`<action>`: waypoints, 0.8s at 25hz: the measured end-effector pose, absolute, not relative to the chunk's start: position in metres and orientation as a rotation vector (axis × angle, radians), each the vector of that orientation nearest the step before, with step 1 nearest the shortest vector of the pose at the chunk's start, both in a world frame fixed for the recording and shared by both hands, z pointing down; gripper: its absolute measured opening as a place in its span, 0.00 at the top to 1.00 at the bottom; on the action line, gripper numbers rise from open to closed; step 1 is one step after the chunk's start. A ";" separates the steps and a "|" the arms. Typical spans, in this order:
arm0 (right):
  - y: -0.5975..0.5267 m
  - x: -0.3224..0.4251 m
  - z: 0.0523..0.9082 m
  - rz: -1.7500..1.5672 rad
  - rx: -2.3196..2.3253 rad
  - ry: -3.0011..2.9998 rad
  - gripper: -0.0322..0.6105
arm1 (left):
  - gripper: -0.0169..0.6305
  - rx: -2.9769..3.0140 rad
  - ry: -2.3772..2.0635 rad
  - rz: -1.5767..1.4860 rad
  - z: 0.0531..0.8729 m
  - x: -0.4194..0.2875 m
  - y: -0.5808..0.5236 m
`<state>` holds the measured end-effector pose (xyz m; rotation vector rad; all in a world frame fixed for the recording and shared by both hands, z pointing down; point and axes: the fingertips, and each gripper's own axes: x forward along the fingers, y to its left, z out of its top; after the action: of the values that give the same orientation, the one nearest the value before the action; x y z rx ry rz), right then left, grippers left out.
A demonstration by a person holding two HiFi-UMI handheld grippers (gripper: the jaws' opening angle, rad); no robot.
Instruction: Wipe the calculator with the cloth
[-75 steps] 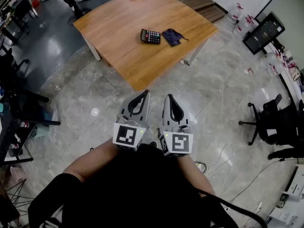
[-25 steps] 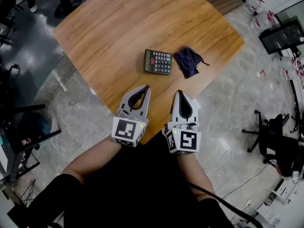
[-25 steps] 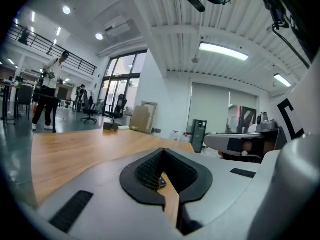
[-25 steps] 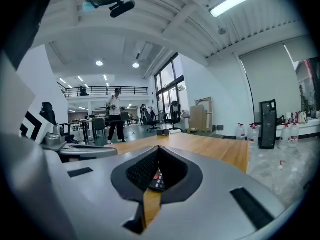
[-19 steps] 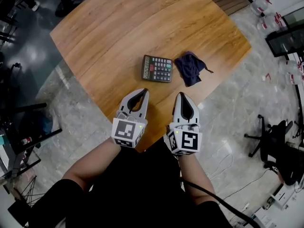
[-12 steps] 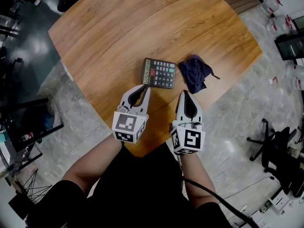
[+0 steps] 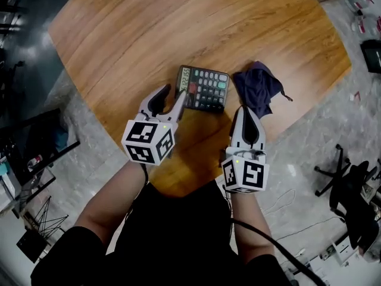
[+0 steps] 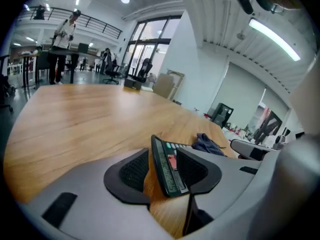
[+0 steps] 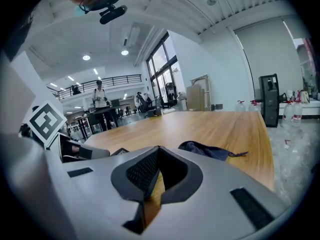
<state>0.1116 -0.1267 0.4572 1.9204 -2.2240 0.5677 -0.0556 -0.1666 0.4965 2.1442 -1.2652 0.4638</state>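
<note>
Head view: the calculator (image 7: 203, 88) lies flat on the wooden table (image 7: 149, 28), close to the near edge. The dark cloth (image 7: 258, 88) is bunched just beside it on the right, apart from it. The left gripper (image 7: 169, 98) is at the calculator's display end. The right gripper (image 7: 247, 114) hangs short of the cloth, over the table's near rim. Far half of the table is bare, so there is plenty of room to sweep away from the body and little toward it.

Left gripper view: the jaws have just been opening and stand wide. The calculator's display end sits between the pads, with no pad pressing on it yet. Likely step: pin the calculator. A light close on that short end should do, keeping it flat and off the keys.

Right gripper view: jaws together, nothing between them, cloth straight ahead. It would need to part them before reaching the cloth and take a raised fold. Strokes are best kept inboard, as the table's edge runs close past the cloth.
</note>
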 end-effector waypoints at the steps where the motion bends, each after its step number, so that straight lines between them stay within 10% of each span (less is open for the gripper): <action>1: -0.130 0.115 0.462 0.578 1.923 -2.215 0.93 | 0.72 2.125 -1.239 0.472 0.503 -0.055 -0.169; 20: -0.169 0.154 0.511 0.578 1.737 -2.009 0.92 | 0.89 1.942 -1.075 0.226 0.519 -0.042 -0.172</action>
<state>0.1543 -0.1693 0.5106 1.7368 -2.0089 0.5776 -0.0424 -0.1723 0.5187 1.9418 -1.0754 0.2259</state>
